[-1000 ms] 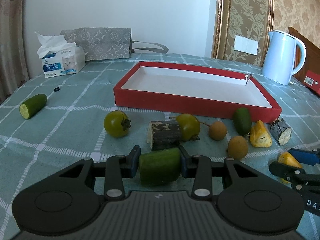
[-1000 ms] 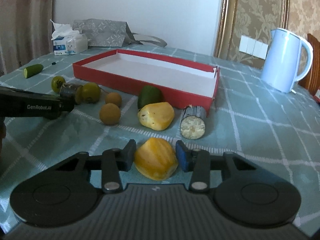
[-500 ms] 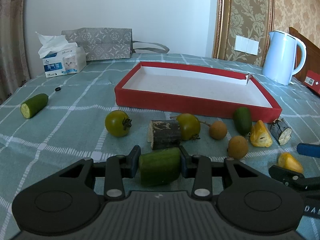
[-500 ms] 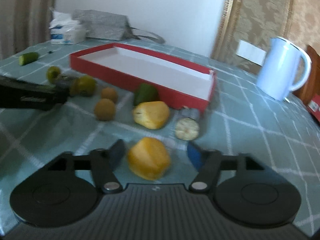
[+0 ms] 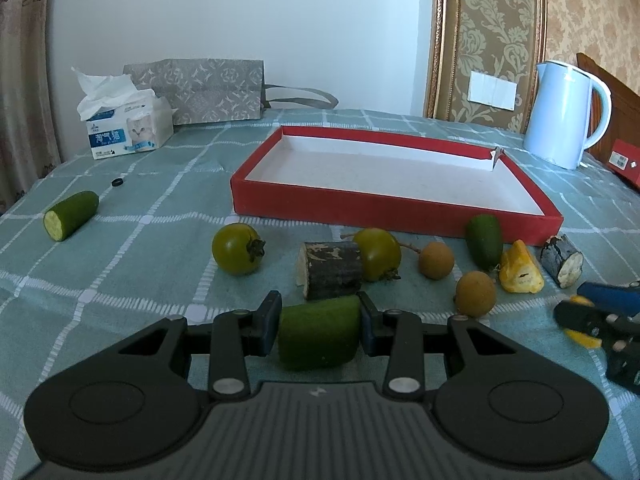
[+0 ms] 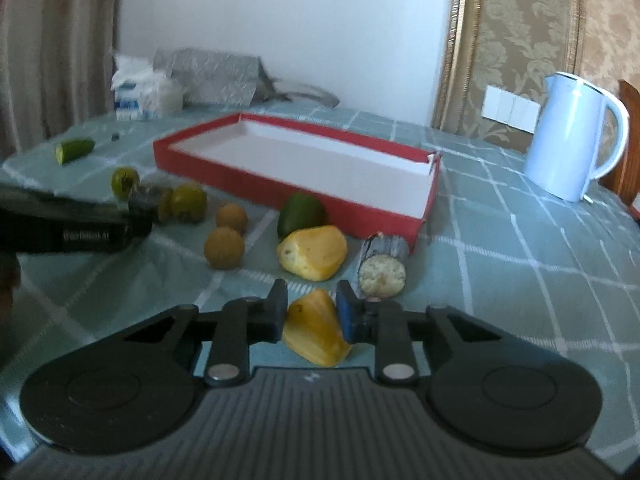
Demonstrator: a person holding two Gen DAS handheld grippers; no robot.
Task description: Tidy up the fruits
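**Both grippers clamped on fruit by the tray**

Left wrist view: the left gripper (image 5: 319,317) is clamped on a green cucumber piece (image 5: 318,336) near the table's front edge. Ahead lie a green tomato (image 5: 237,254), a dark stub (image 5: 329,269) and two longans, before the red tray (image 5: 394,210).

Right wrist view: the right gripper (image 6: 312,312) has just closed and its jaws pinch a yellow jackfruit piece (image 6: 316,330). A second yellow piece (image 6: 313,253) lies just ahead, short of the tray's near corner (image 6: 416,228).

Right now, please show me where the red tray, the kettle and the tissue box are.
red tray (image 5: 384,213), left wrist view, front wall.
kettle (image 5: 558,120), left wrist view, body.
tissue box (image 5: 128,134), left wrist view, front face.
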